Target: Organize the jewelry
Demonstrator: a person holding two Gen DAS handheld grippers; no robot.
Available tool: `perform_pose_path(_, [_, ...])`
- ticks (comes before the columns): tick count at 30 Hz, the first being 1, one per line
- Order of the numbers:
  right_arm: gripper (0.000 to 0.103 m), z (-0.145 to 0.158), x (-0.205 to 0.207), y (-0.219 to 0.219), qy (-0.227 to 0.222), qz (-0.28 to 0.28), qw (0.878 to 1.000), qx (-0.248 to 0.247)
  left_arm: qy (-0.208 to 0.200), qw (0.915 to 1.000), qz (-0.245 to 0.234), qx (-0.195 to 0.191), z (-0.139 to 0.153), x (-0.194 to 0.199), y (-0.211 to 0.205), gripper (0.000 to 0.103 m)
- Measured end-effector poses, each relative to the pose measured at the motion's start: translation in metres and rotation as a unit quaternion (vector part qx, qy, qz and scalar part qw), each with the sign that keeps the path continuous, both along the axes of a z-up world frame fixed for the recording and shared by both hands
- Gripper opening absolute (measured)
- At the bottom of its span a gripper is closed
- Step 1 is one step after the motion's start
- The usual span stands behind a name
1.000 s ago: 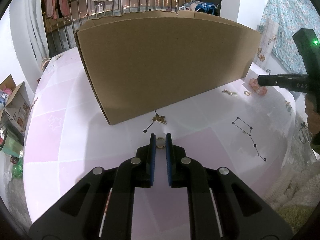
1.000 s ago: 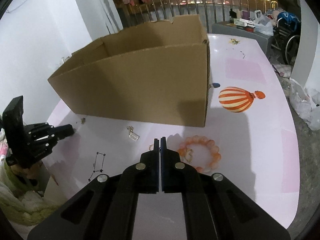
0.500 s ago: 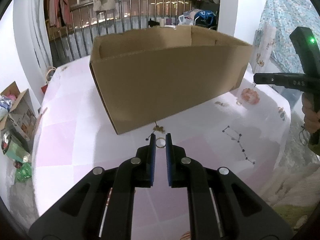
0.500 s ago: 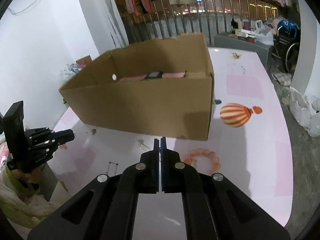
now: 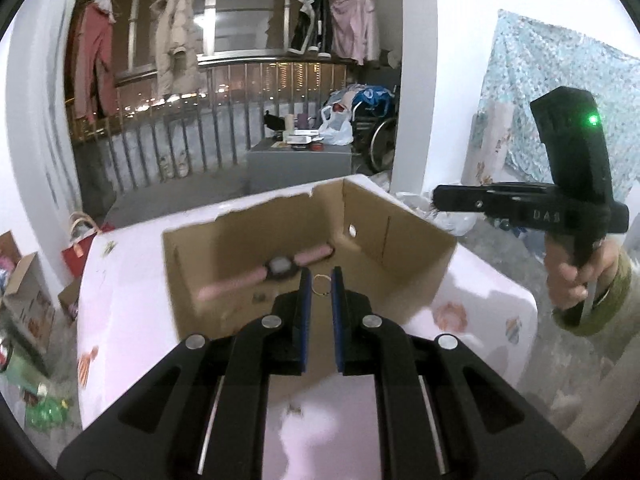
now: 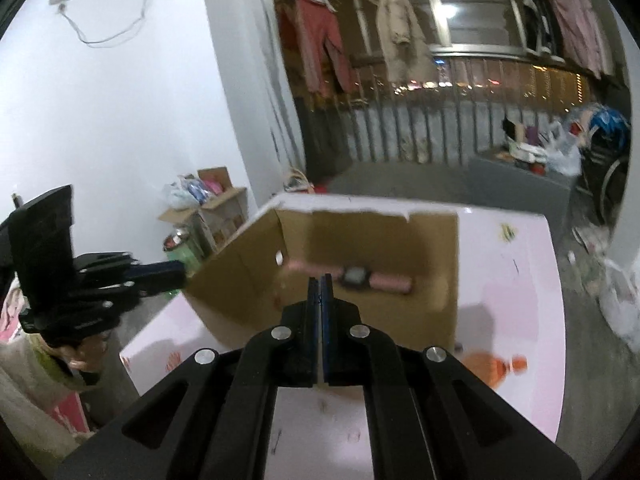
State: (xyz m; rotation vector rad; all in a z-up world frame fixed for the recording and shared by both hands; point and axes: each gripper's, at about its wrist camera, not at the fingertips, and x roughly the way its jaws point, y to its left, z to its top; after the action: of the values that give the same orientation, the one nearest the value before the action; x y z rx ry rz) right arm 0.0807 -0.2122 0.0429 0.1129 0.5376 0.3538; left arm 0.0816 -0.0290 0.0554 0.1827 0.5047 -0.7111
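A small gold ring is pinched between the blue pads of my left gripper, which hangs above the open cardboard box. On the box floor lies a pink-strapped watch. My right gripper is shut, pads pressed together with nothing visible between them, and it too is over the box, just short of the watch. Each gripper appears in the other's view: the right one held by a hand beyond the box's right wall, the left one at the box's left.
The box stands on a pink and white table. A blurred orange bead bracelet lies on the table by the box's right wall. Around the table are a railing with hanging clothes, cartons and bags on the floor.
Both grippers have risen from table level to above the box rim, so the box's inside and the watch now show. The ring stays in the left pads; the right stays shut.
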Motion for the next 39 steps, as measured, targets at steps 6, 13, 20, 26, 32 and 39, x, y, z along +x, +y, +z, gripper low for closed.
perform_pose_path(6, [0.001, -0.022, 0.066, -0.018, 0.084, 0.005, 0.996, 0.014, 0.06, 0.9973, -0.003, 0.043, -0.017, 0.071, -0.059, 0.009])
perform_pose_path(13, [0.002, -0.042, 0.101, -0.031, 0.144, 0.007, 0.989, 0.014, 0.154, 0.9857, 0.034, 0.059, -0.042, 0.13, -0.082, 0.009])
perform_pose_path(20, [0.003, -0.041, 0.111, -0.036, 0.138, 0.02, 0.99, 0.014, 0.183, 0.9805, 0.041, 0.06, -0.056, 0.134, -0.082, 0.019])
perform_pose_path(26, [0.003, -0.035, 0.11, -0.049, 0.118, 0.02, 0.992, 0.035, 0.184, 0.9805, 0.059, 0.037, -0.049, 0.133, -0.072, 0.019])
perform_pose_path(32, [0.003, -0.026, 0.101, -0.057, 0.097, 0.03, 0.994, 0.052, 0.161, 0.983, 0.084, 0.025, -0.032, 0.127, -0.061, 0.019])
perform_pose_path(39, [0.003, -0.021, 0.093, -0.053, 0.085, 0.051, 0.993, 0.064, 0.141, 0.9821, 0.125, 0.003, -0.016, 0.112, -0.037, 0.019])
